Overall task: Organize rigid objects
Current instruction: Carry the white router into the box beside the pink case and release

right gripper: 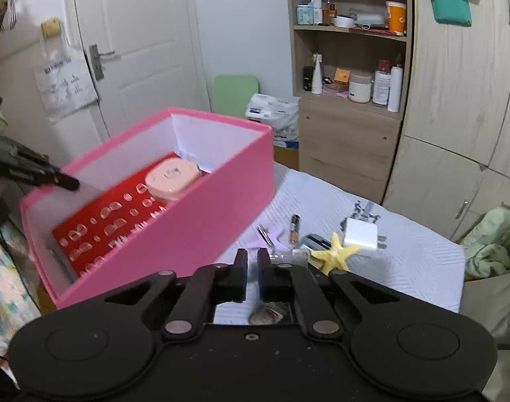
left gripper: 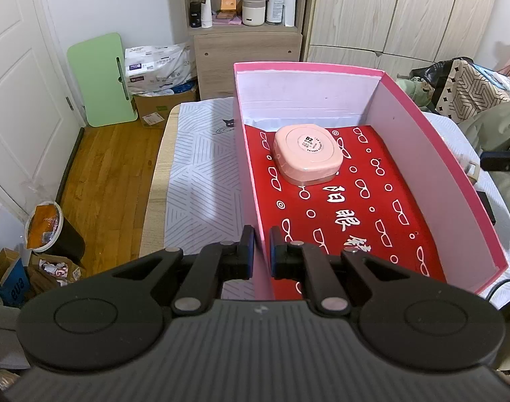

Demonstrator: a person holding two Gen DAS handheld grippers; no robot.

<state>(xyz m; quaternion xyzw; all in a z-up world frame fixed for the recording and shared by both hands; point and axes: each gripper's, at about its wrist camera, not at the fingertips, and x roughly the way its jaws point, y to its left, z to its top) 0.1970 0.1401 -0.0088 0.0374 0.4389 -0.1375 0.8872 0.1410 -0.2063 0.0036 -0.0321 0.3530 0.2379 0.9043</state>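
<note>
A pink box (left gripper: 452,154) with white inner walls stands on the bed; its floor holds a red printed sheet and a pink rounded case (left gripper: 306,154). My left gripper (left gripper: 261,234) is shut on the box's left wall near its front corner. In the right wrist view the same box (right gripper: 201,221) and case (right gripper: 172,179) lie to the left. My right gripper (right gripper: 252,256) is nearly shut and empty, just right of the box. Ahead of it lie a yellow starfish (right gripper: 335,254), a white charger (right gripper: 360,232), a small tube (right gripper: 293,227) and tweezers (right gripper: 265,234).
The bed has a pale striped cover (right gripper: 405,261). A wooden shelf unit with bottles and jars (right gripper: 352,80) and wardrobe doors (right gripper: 462,100) stand behind. A green board (left gripper: 99,80), packages and a bin (left gripper: 47,231) are on the wooden floor left of the bed.
</note>
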